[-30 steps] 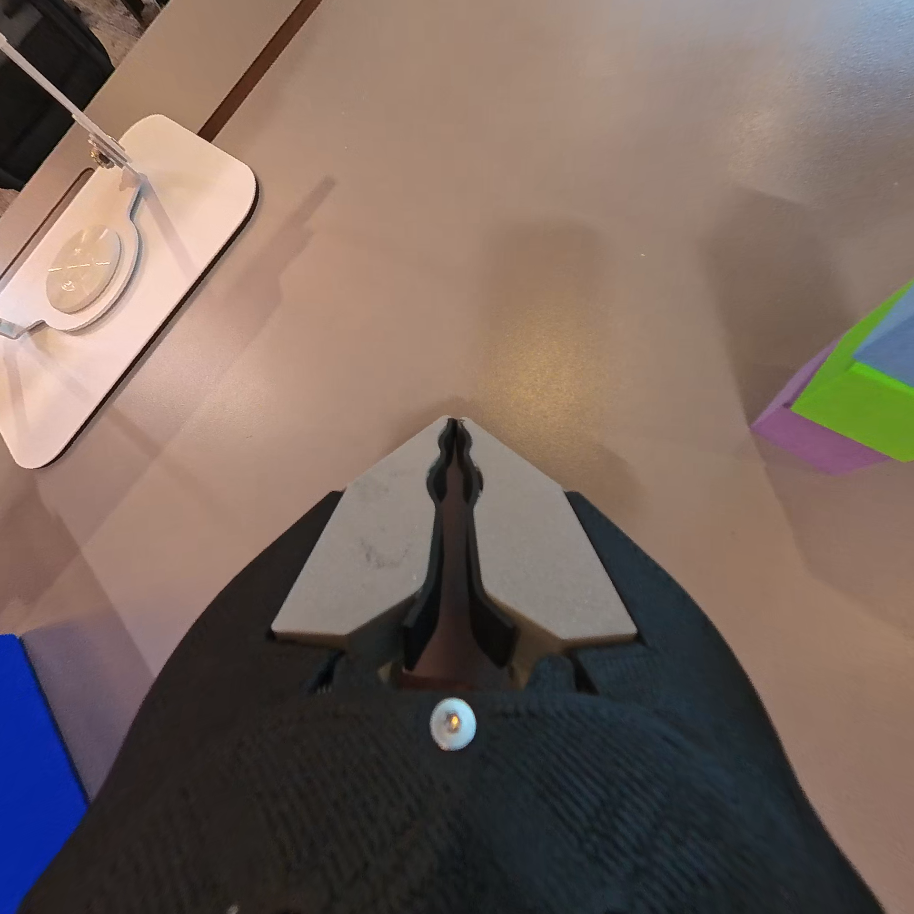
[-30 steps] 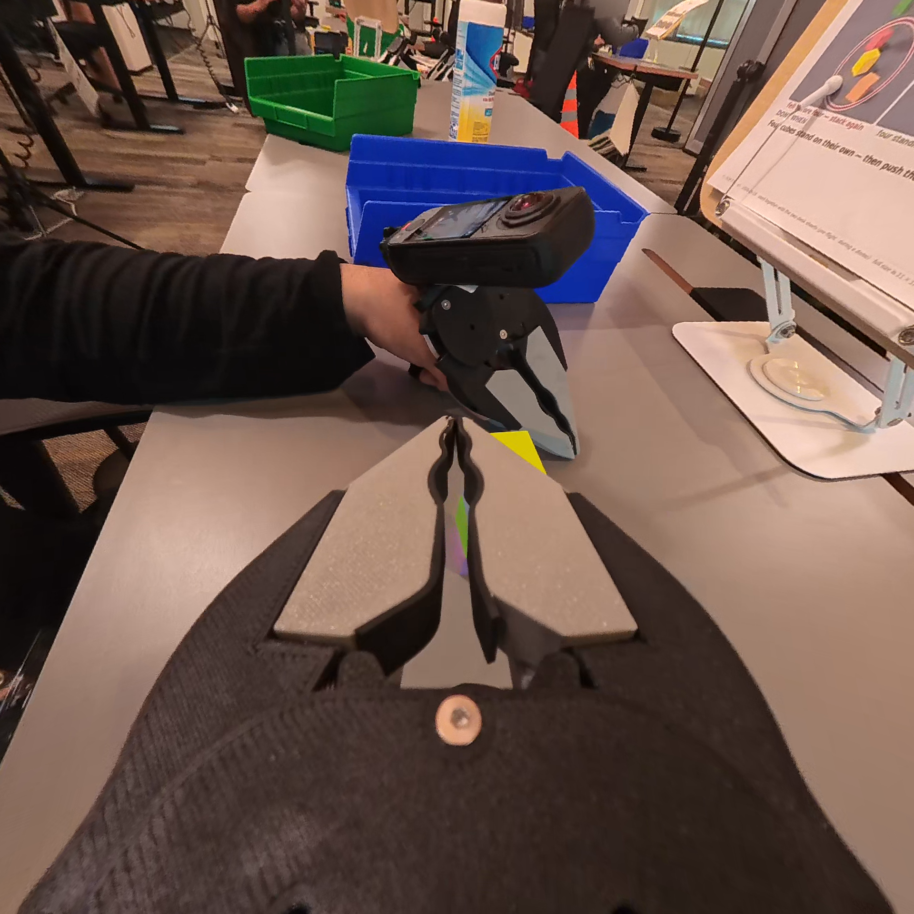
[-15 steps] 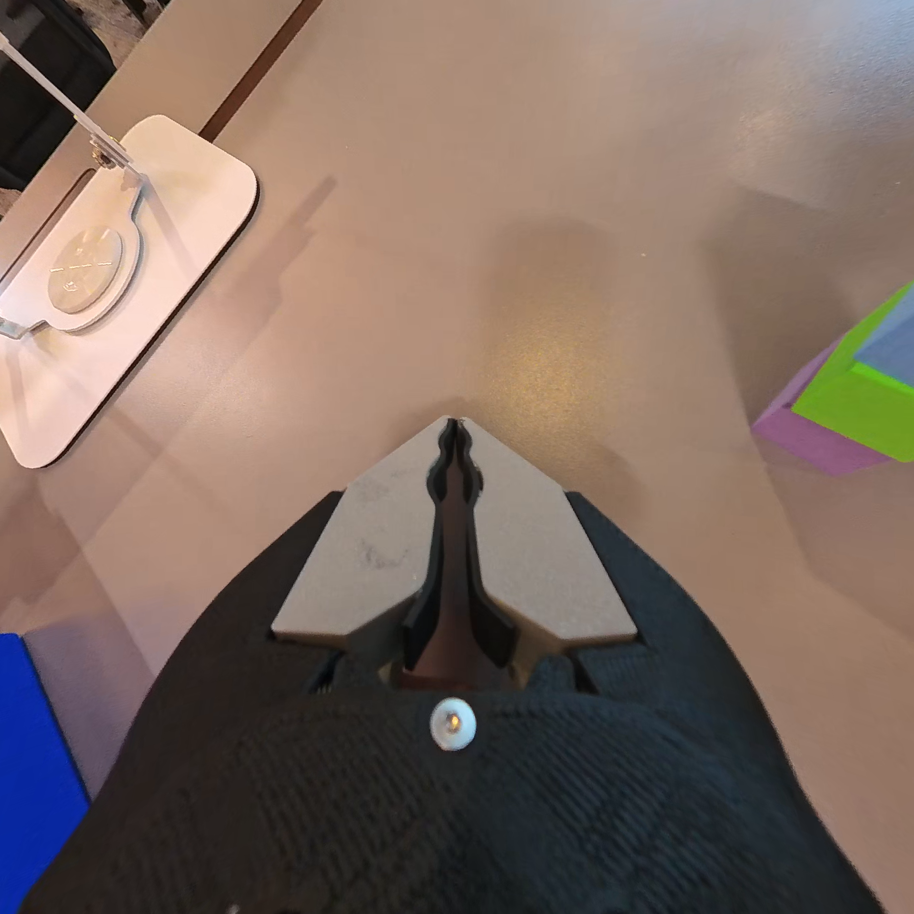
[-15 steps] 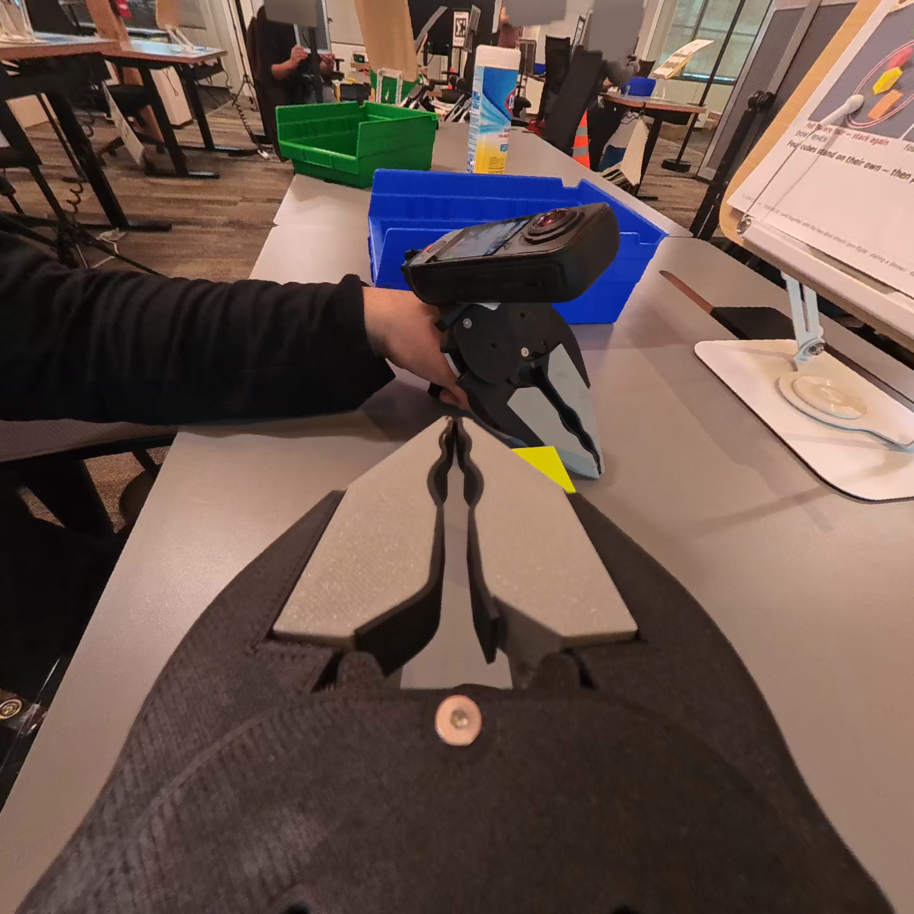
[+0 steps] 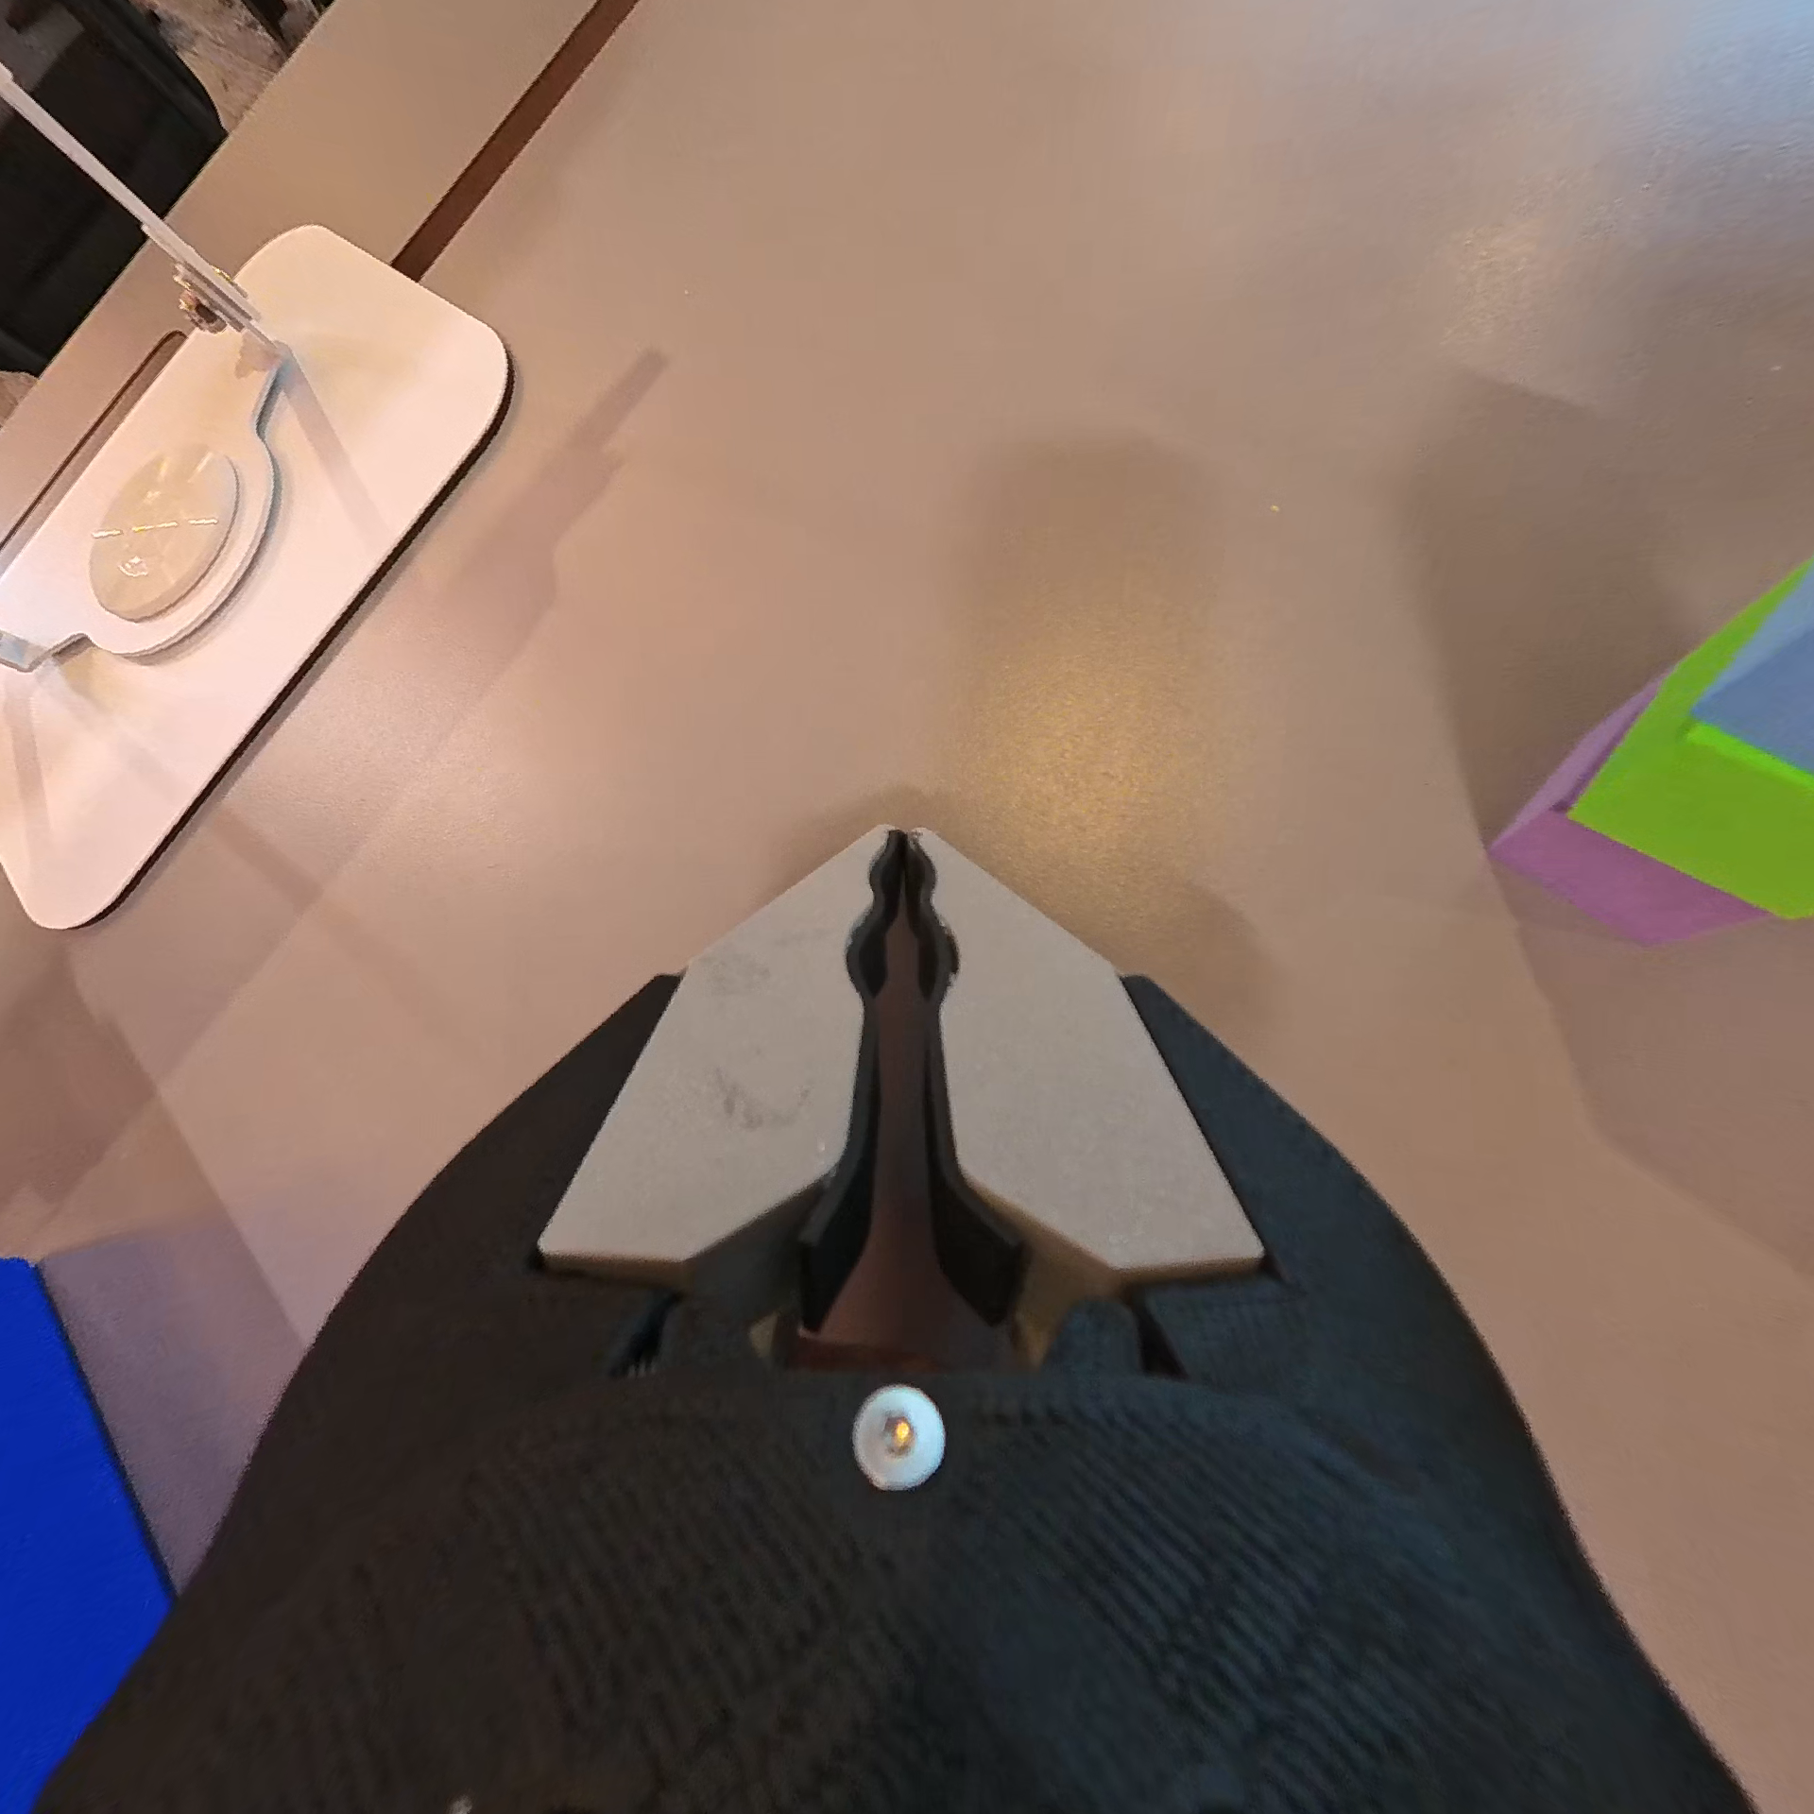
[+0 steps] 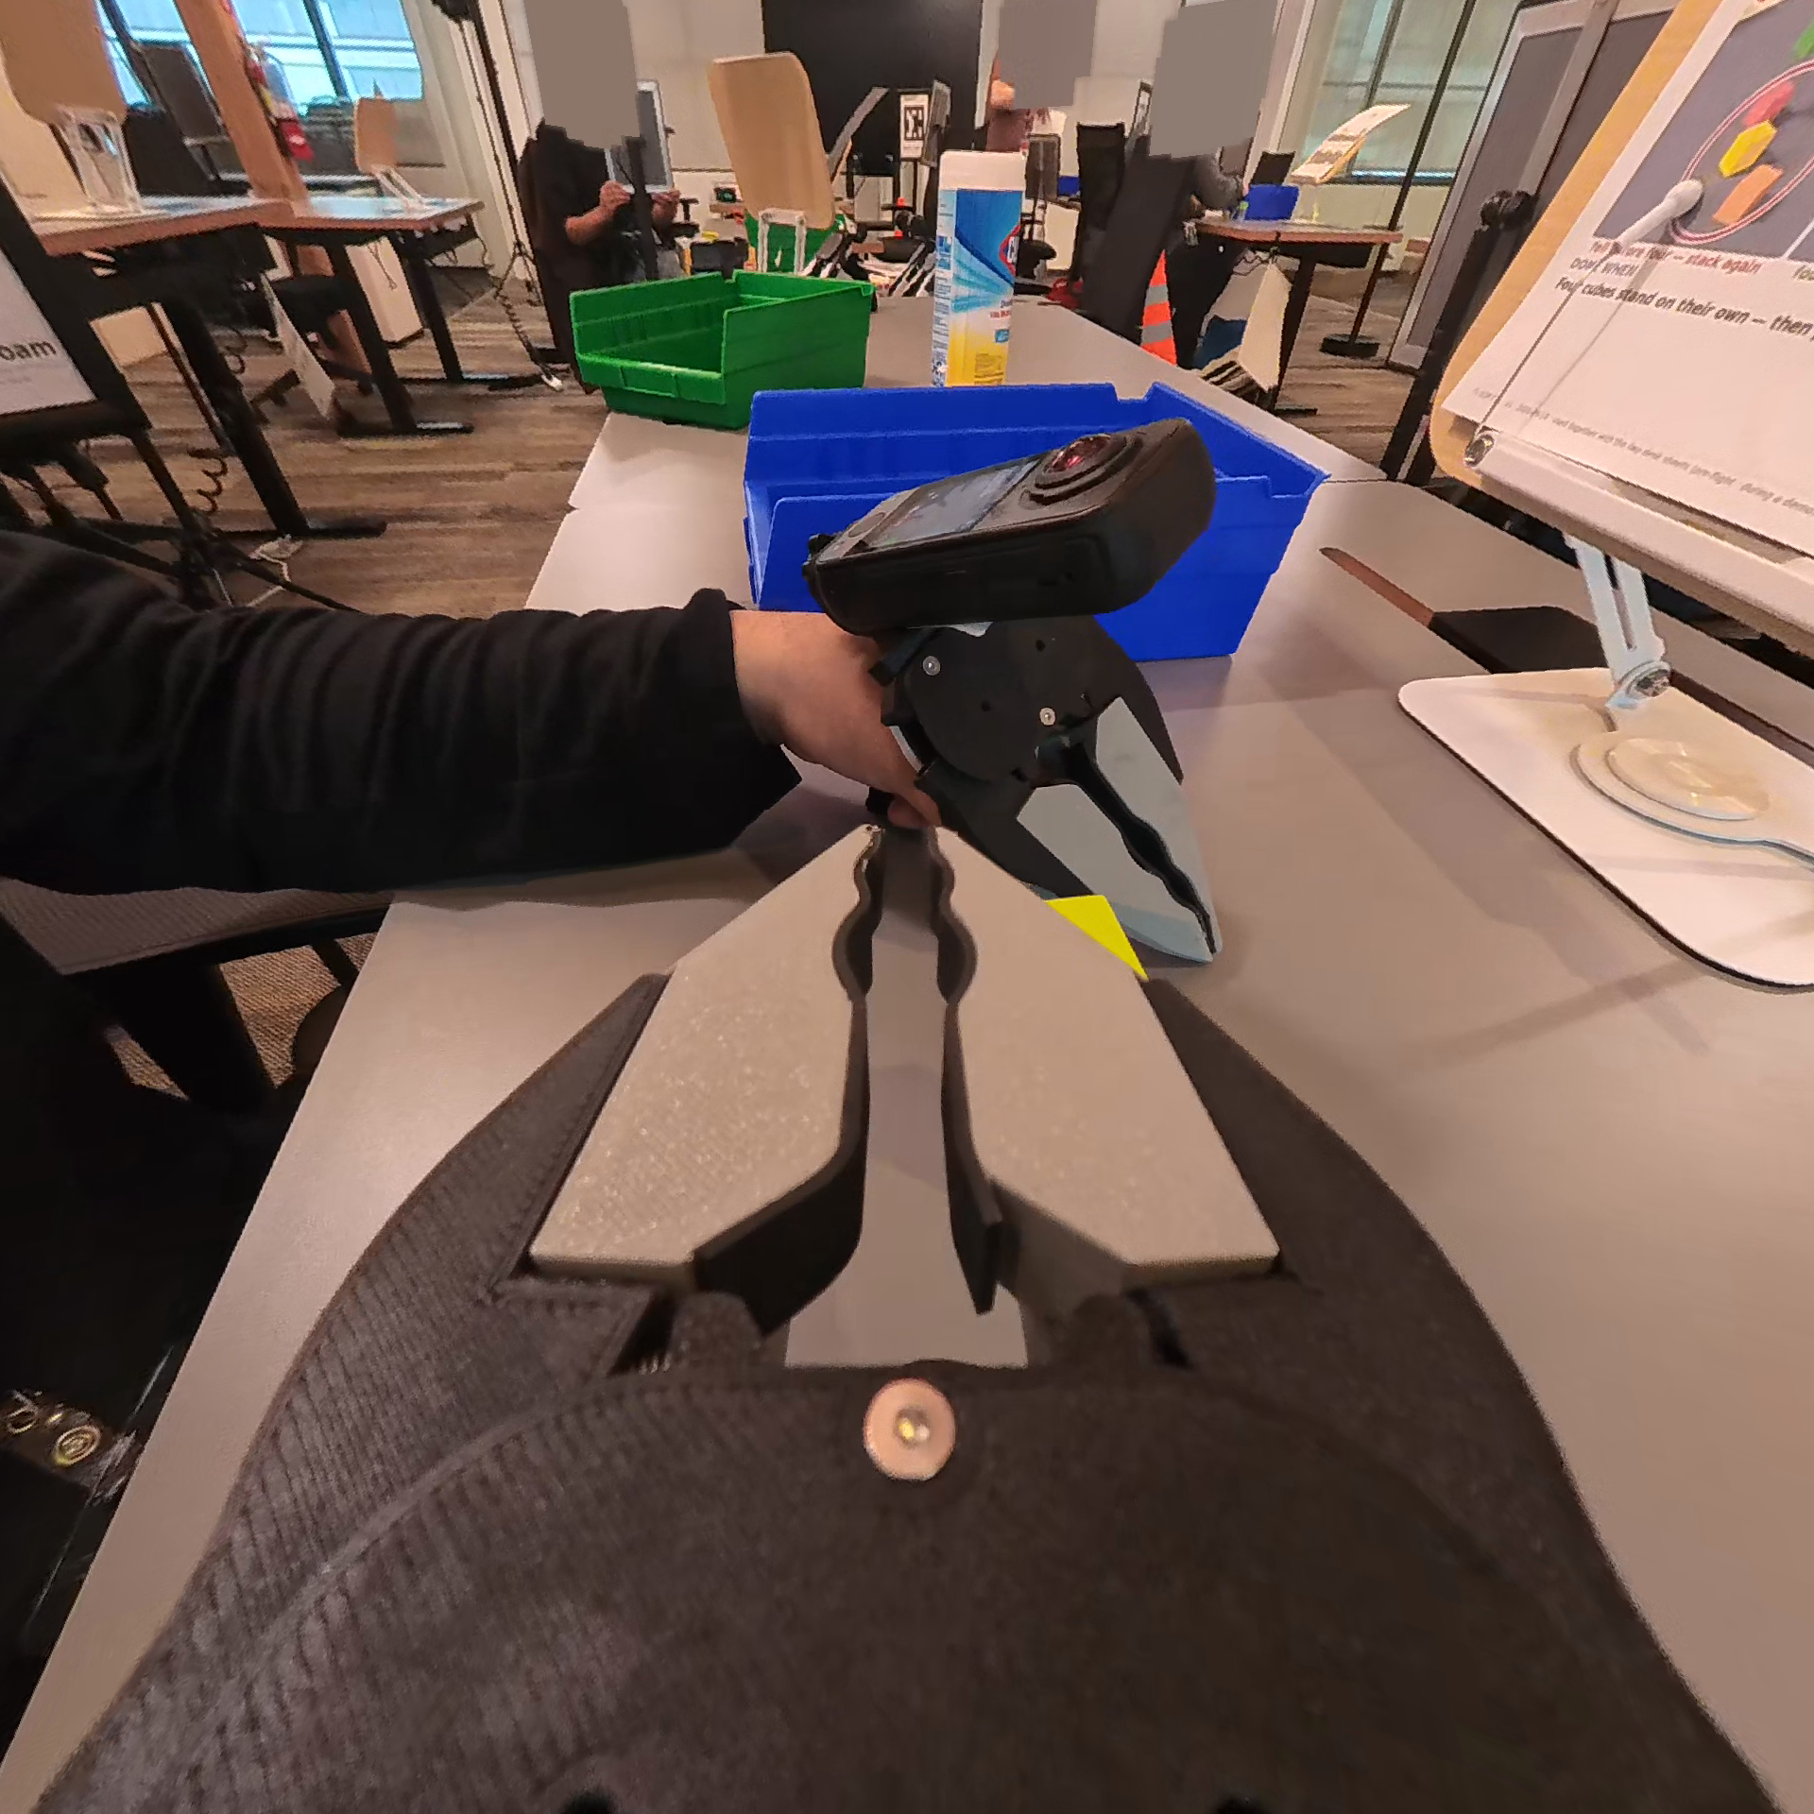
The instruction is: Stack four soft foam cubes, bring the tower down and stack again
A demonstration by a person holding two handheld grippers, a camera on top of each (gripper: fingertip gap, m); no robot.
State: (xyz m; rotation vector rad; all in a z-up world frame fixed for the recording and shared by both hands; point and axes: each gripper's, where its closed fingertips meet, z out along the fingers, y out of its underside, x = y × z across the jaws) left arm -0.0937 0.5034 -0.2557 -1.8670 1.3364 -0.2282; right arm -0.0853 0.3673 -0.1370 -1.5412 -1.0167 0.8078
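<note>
In the left wrist view a purple cube (image 5: 1620,888) sits on the table at the right edge, with a green cube (image 5: 1688,815) on it and a grey-blue cube (image 5: 1767,687) on top, cut off by the frame. My left gripper (image 5: 903,836) is shut and empty, pointing down at bare table left of the stack. It also shows in the right wrist view (image 6: 1183,928), held by a hand with its tips on the table. My right gripper (image 6: 901,846) is empty with the jaws a narrow gap apart. A yellow cube corner (image 6: 1094,928) shows past its right finger; the rest is hidden.
A blue bin (image 6: 1031,510) stands behind the left gripper, with a green bin (image 6: 717,344) and a wipes canister (image 6: 972,275) farther back. A document stand with a white base (image 6: 1620,815) is at the right; the base also shows in the left wrist view (image 5: 245,550). People sit in the background. The tips of one gripper are about 20 cm away from the tips of the other. The white base (image 6: 1620,815) is about 25 cm from my left fingertips and 40 cm from my right. It is also in sight in the left wrist view (image 5: 270,565).
My right gripper has lifted and tilted up, and its jaws have parted slightly. The green and purple seen between its fingers are now hidden. The left gripper has not moved.
</note>
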